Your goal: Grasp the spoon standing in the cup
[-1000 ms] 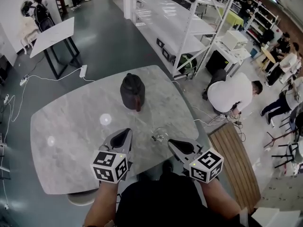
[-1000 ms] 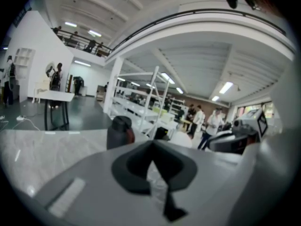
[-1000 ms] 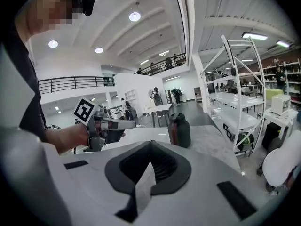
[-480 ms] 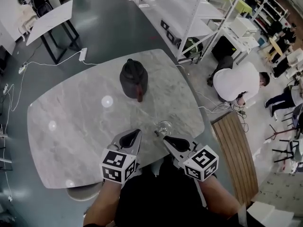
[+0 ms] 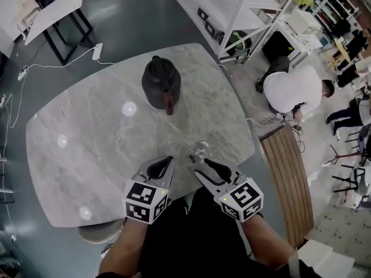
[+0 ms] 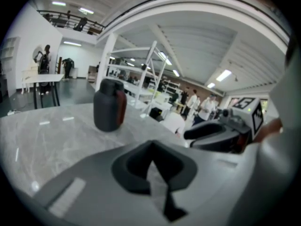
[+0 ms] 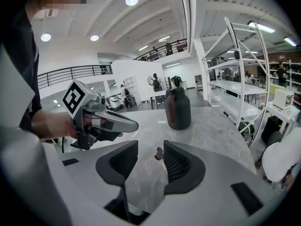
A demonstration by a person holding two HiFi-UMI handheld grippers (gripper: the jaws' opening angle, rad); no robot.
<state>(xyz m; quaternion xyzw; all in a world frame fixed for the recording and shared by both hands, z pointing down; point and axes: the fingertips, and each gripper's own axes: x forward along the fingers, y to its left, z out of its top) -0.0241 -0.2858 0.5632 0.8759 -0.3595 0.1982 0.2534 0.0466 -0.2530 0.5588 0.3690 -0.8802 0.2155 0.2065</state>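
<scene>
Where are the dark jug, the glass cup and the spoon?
dark jug (image 5: 160,81), head view, on the middle of its rounded body.
glass cup (image 5: 201,150), head view, on its clear bowl near the table edge.
spoon (image 7: 159,153), right gripper view, on its brown top end.

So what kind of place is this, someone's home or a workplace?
Most likely a big open workshop or lab hall, not a home. Tall white metal shelving racks stand on a dark floor, a power strip lies on that floor, and a railed mezzanine runs overhead.
</scene>
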